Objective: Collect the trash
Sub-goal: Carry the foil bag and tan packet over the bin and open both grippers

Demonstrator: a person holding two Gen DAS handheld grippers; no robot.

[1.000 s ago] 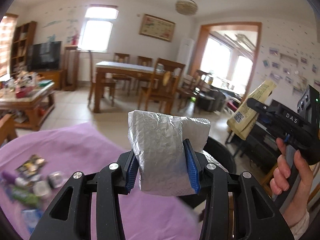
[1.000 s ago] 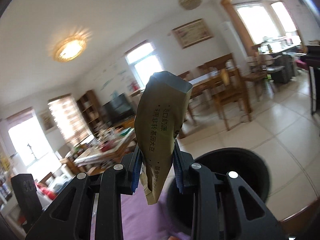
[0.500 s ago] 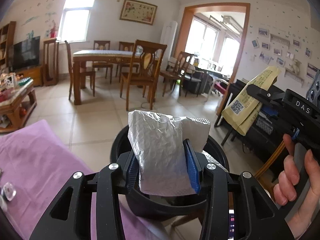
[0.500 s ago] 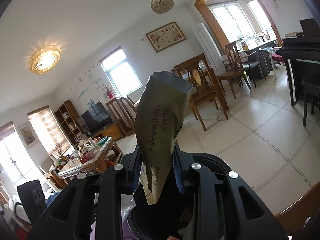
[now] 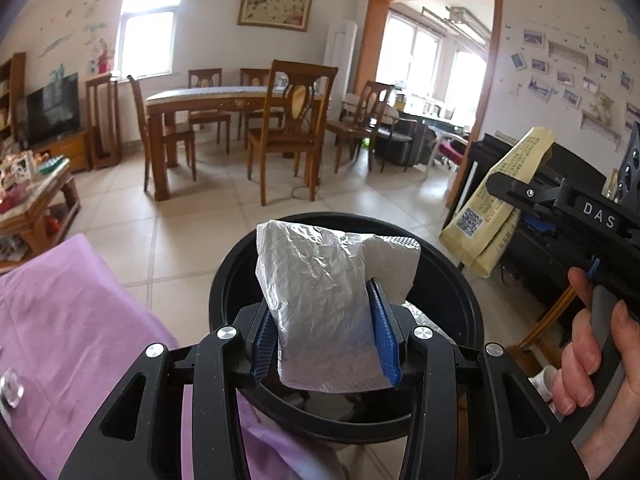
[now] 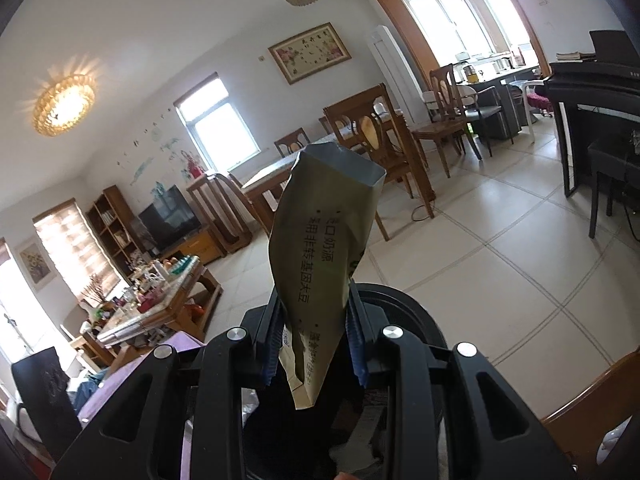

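Note:
My left gripper [image 5: 325,338] is shut on a crinkled silver foil bag [image 5: 320,300], held upright over the mouth of a round black trash bin [image 5: 460,292]. Some silver scrap lies inside the bin. My right gripper [image 6: 316,344] is shut on a tall yellow-olive pouch with printed characters [image 6: 324,248], which sticks up above the same black bin [image 6: 404,304]. In the left wrist view that yellow pouch [image 5: 500,208] hangs at the right beside the bin, pinched by the right gripper in a person's hand [image 5: 592,344].
A purple cloth [image 5: 72,312] covers the table at the left, with a small clear item [image 5: 11,390] on it. A cluttered coffee table [image 5: 32,184], wooden dining table and chairs [image 5: 280,120] and a black piano [image 6: 592,92] stand on the tiled floor.
The left gripper swung right from over the purple cloth until the black bin sits under the foil bag. The right gripper tipped downward, bringing the bin closer beneath the yellow pouch.

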